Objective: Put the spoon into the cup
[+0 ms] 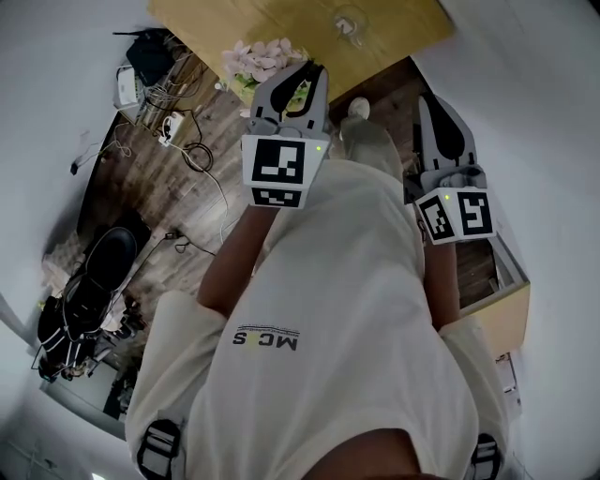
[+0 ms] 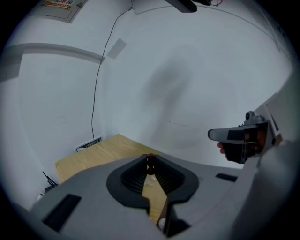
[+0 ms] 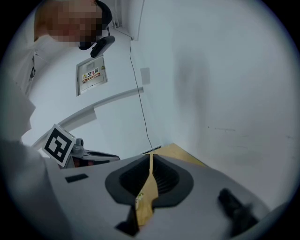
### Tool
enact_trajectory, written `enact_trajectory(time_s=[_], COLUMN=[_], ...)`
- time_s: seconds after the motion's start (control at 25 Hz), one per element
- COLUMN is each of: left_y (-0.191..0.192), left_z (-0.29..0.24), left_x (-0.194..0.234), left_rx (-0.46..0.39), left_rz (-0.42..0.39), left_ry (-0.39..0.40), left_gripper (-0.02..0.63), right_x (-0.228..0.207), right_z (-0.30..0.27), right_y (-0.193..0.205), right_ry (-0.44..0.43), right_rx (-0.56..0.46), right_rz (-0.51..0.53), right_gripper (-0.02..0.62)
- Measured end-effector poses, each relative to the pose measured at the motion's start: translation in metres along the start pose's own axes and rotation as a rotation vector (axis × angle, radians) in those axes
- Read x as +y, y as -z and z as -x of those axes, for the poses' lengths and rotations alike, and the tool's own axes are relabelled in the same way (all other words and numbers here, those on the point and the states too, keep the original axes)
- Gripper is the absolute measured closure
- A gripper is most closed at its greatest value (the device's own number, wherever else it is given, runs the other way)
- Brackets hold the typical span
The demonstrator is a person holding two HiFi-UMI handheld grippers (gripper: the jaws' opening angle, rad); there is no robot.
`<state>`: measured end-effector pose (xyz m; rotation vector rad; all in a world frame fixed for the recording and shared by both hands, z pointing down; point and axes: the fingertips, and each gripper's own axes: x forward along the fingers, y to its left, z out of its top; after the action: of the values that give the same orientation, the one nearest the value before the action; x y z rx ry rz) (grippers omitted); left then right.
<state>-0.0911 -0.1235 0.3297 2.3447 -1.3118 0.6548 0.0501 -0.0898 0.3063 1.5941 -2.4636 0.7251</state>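
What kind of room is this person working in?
Probably a small office or workroom, indoors: plain white walls, a dark wood-plank floor strewn with loose cables, and a light wooden table with pink flowers at its edge.

Wooden table (image 1: 281, 37) lies beyond the left fingers (image 1: 267, 94). Pink flowers (image 1: 258, 58) sit at its edge, just past the tips. Loose cables (image 1: 192, 155) lie on plank floor (image 1: 141, 187), left of them. Wall poster (image 3: 92, 75) hangs up-left of the right fingers (image 3: 173, 180).

Pale wooden table (image 1: 234, 28) against white wall (image 2: 187, 70), dark plank floor (image 1: 159, 187) (loose cables (image 1: 192, 155) there).
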Motion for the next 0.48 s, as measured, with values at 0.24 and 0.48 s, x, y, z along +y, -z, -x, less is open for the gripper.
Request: enact_trajectory(time_s=[0.24, 0.48], left_y=[0.013, 0.033], left_z=[-0.029, -0.061], left_x=[-0.003, -0.005], left_rx=[0.036, 0.084], left_rz=[-0.003, 0.009], left_ry=[-0.024, -0.033], left_gripper=[0.552, 0.552], right_x=[-0.011, -0.026], right_z=[-0.013, -0.023], right_y=[0.005, 0.014], right_ry=[-0.023, -0.035], right_rx=[0.009, 0.039], right_rz=[-0.011, -0.026], right_gripper=[0.557, 0.557])
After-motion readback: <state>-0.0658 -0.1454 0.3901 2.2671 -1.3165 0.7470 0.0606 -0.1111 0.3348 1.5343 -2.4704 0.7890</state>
